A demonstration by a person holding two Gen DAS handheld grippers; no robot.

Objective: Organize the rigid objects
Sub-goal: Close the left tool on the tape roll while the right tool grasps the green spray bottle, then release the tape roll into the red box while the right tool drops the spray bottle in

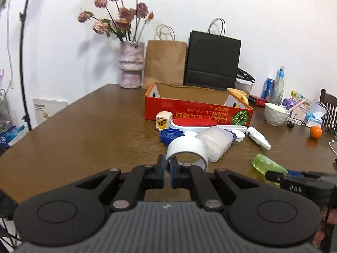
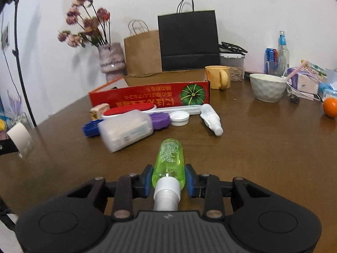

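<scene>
My left gripper (image 1: 167,164) is shut on the near wall of a white tape roll (image 1: 186,147), one pad inside the ring and one outside; the right wrist view shows the roll (image 2: 20,139) at the far left. My right gripper (image 2: 168,175) is shut on a green spray bottle (image 2: 169,158) just below its white cap, with the bottle pointing away along the fingers. The left wrist view shows that bottle (image 1: 265,164) low on the right. Behind stands a red cardboard box (image 1: 189,109), open on top. Before the box lie a clear plastic case (image 2: 126,130), a red-topped brush (image 1: 193,123), a blue lid (image 1: 170,135) and a small white bottle (image 2: 211,119).
A white bowl (image 2: 268,87), an orange (image 2: 330,107), a yellow mug (image 2: 218,77) and drink bottles (image 2: 282,52) crowd the right of the wooden table (image 1: 84,130). A vase of flowers (image 1: 130,65), a brown bag (image 1: 165,63) and a black bag (image 1: 212,61) stand by the wall.
</scene>
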